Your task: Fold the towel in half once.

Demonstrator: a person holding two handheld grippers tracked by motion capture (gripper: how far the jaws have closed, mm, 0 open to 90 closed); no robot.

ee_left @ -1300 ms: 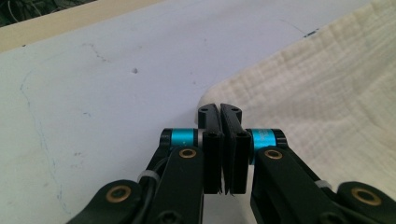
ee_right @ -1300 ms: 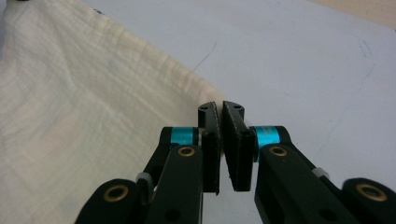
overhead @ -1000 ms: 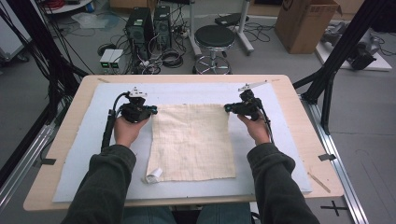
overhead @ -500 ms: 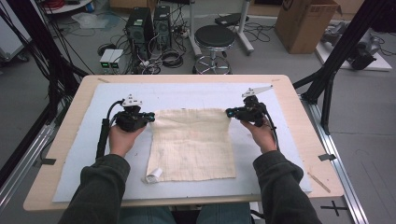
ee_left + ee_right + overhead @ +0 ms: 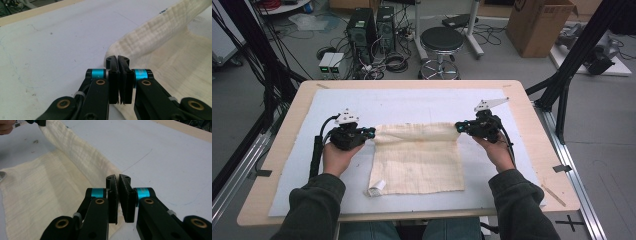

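A cream cloth [image 5: 417, 160] lies on the pale mat [image 5: 412, 102], with a small white tag [image 5: 376, 187] at its near left corner. My left gripper [image 5: 371, 132] is shut on the cloth's far left corner and my right gripper [image 5: 458, 127] on its far right corner. The far edge is raised a little off the mat and hangs stretched between them. In the left gripper view the jaws [image 5: 118, 58] pinch the cloth [image 5: 162, 37], which runs off to the right. The right gripper view has the jaws [image 5: 118, 177] closed on the cloth [image 5: 37, 190], its lifted edge leading to the other gripper.
The mat covers most of the wooden table [image 5: 277, 170]. Beyond the far edge stand a black stool [image 5: 441, 40], computer towers [image 5: 372, 25] with cables and a cardboard box [image 5: 539, 25]. Black frame posts [image 5: 562, 95] rise at both sides.
Both grippers have moved toward the person with the cloth's far corners, drawing the far edge nearer over the rest of the cloth.
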